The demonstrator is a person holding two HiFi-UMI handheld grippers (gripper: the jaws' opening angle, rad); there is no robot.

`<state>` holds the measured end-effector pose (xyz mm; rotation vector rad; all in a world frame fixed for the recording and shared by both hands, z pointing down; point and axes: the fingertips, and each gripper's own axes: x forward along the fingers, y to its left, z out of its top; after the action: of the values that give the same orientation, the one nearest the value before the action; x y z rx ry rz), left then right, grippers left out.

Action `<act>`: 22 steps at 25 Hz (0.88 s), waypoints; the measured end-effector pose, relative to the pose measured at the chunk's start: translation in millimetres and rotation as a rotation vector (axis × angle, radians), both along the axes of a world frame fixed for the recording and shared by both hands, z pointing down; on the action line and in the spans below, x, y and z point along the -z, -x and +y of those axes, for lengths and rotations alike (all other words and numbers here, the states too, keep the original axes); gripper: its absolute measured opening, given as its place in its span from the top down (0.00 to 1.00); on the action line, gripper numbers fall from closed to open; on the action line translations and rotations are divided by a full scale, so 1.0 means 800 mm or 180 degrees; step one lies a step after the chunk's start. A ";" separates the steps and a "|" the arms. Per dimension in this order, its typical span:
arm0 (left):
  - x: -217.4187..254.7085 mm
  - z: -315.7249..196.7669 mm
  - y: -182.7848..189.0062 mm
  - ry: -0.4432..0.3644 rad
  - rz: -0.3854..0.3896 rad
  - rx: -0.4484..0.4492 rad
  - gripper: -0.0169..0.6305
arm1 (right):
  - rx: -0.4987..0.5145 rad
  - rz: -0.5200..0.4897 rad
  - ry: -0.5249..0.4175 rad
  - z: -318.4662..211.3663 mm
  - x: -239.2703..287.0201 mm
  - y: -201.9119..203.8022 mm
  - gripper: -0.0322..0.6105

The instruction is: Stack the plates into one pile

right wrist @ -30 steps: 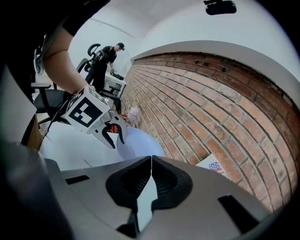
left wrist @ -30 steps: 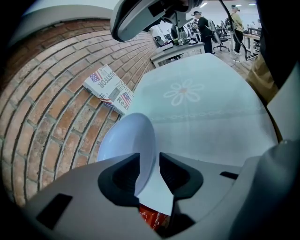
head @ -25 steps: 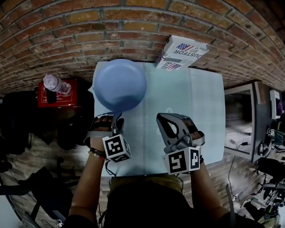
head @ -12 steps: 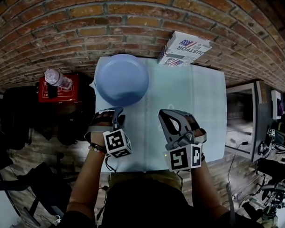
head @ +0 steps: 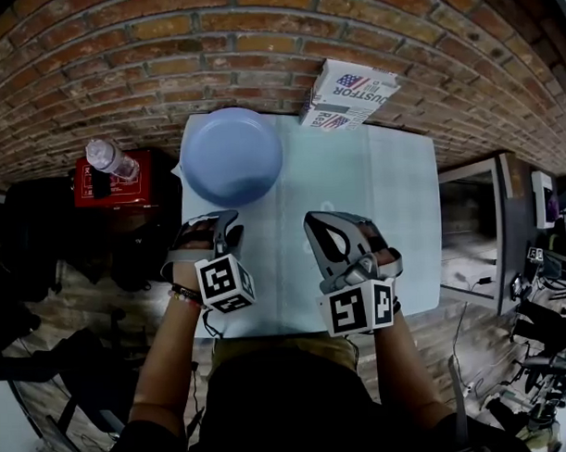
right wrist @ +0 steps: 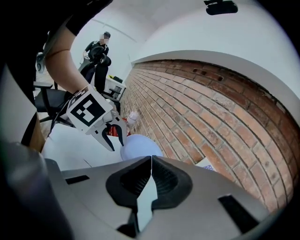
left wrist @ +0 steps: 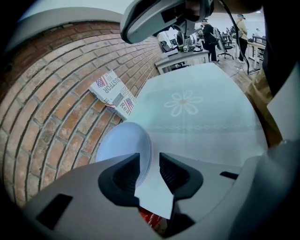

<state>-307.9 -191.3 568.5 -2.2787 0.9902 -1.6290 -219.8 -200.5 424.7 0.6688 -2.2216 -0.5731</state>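
Brick wall (head: 166, 48) backs pale table (head: 384, 198) bearing plates (head: 231, 155); left hand-held gripper (left wrist: 150, 163) apart, right hand-held gripper (right wrist: 151, 161) together.

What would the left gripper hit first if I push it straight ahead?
Most likely the blue plates: their near rim shows just past the open left gripper, in line with the gap between its jaws. Depth is hard to judge.
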 end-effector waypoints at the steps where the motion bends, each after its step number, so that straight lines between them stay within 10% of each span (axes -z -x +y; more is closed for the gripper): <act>1: 0.006 0.002 -0.004 -0.0010 0.0021 0.0010 0.76 | -0.0003 -0.0015 -0.0010 0.002 0.004 -0.004 0.89; 22: 0.177 0.102 -0.198 -0.0793 0.0624 0.0586 0.86 | 0.0440 -0.0334 -0.0173 0.113 0.057 -0.168 0.89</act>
<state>-149.3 -109.8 427.1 -2.2628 1.3996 -1.2720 -85.3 -110.2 378.8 0.5879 -2.3711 -0.6838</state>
